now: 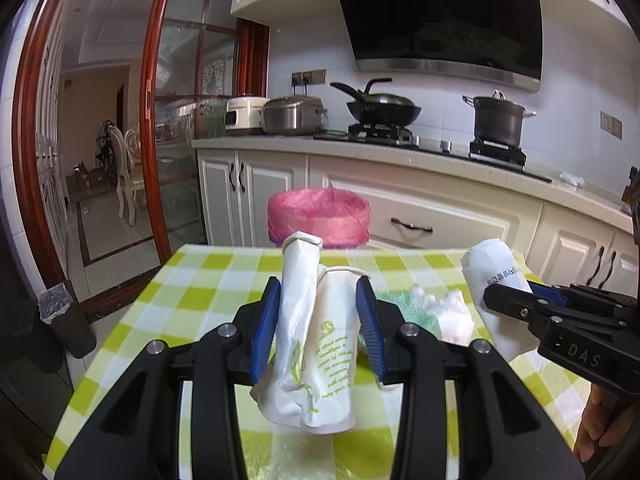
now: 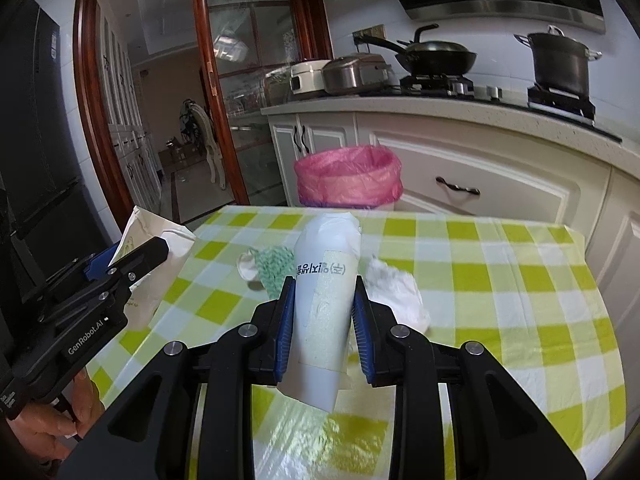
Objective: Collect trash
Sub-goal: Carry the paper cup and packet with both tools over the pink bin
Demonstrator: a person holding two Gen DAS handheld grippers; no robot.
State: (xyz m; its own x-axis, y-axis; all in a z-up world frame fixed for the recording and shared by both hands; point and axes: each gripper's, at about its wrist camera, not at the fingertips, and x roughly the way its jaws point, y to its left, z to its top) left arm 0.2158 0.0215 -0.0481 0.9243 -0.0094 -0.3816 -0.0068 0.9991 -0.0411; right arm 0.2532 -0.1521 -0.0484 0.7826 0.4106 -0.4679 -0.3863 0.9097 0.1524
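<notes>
My left gripper (image 1: pixel 318 320) clamps a crumpled paper cup (image 1: pixel 320 344) above the checked table (image 1: pixel 200 304). My right gripper (image 2: pixel 322 316) squeezes a white wrapper (image 2: pixel 326 280); the pink-lined bin (image 2: pixel 348 178) stands beyond.

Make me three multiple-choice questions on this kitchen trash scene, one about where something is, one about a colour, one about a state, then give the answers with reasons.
1. Where is the bin relative to the checked table?
A. beyond its far edge, in front of the white cabinets
B. on top of the table
C. on the stove

2. What colour is the bin's liner?
A. black
B. pink
C. blue

3. What is the right gripper doing?
A. standing open over the table
B. shut on a white paper cup
C. gripping a pan handle

Answers:
1 A, the bin shows past the table's far edge, before the cabinet doors.
2 B, the bag folded over the rim is pink.
3 B, both blue pads press the cup's sides, while the left gripper clamps crushed paper cups.
</notes>
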